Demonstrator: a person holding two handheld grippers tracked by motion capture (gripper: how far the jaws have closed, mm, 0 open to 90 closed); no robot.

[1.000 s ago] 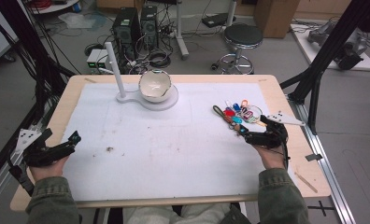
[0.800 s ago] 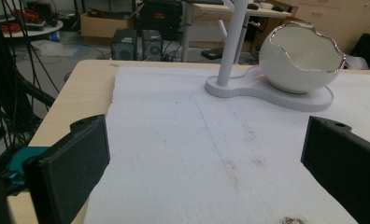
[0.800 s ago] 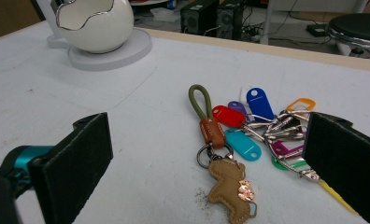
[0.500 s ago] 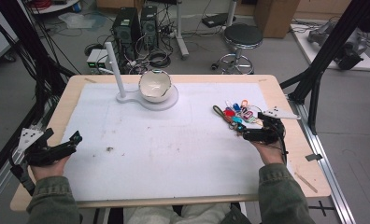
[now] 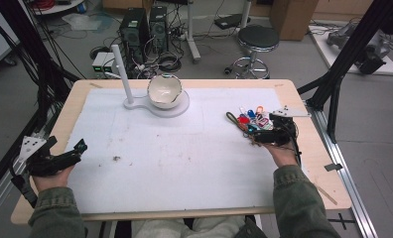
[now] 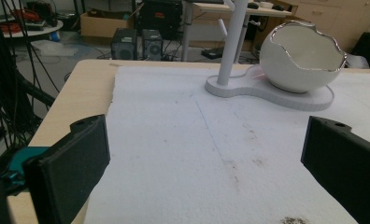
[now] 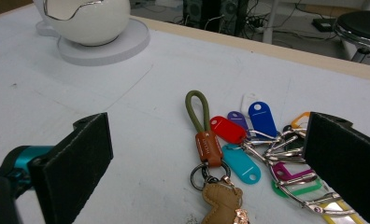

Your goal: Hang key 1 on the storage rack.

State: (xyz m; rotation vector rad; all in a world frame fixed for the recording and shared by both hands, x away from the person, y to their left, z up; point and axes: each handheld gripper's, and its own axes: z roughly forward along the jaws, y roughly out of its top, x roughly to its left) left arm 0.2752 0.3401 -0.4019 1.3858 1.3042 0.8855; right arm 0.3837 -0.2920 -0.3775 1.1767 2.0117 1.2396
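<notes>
A bunch of keys (image 7: 230, 154) lies on the white mat, with an olive cord loop (image 7: 199, 109), coloured tags, metal clips and a tan leather charm (image 7: 223, 200). In the right gripper view it sits between my wide-apart jaws, nearer the right one. My right gripper (image 5: 258, 133) is open and low over the near edge of the keys (image 5: 249, 120). My left gripper (image 5: 69, 152) rests open at the mat's left edge with nothing between its jaws. A white egg-shaped bowl (image 5: 163, 91) stands on a white base (image 5: 182, 106) with a post (image 5: 121, 69).
The white mat (image 5: 184, 158) covers most of the wooden table (image 5: 328, 178). A small dark speck of debris (image 5: 116, 158) lies on the mat, right of the left gripper. Black frame struts (image 5: 343, 64) rise at the table's right. Behind the table are a stool (image 5: 256, 39) and computers.
My right gripper has edged forward and a little left, closer over the keys. The left gripper has stayed in place.
</notes>
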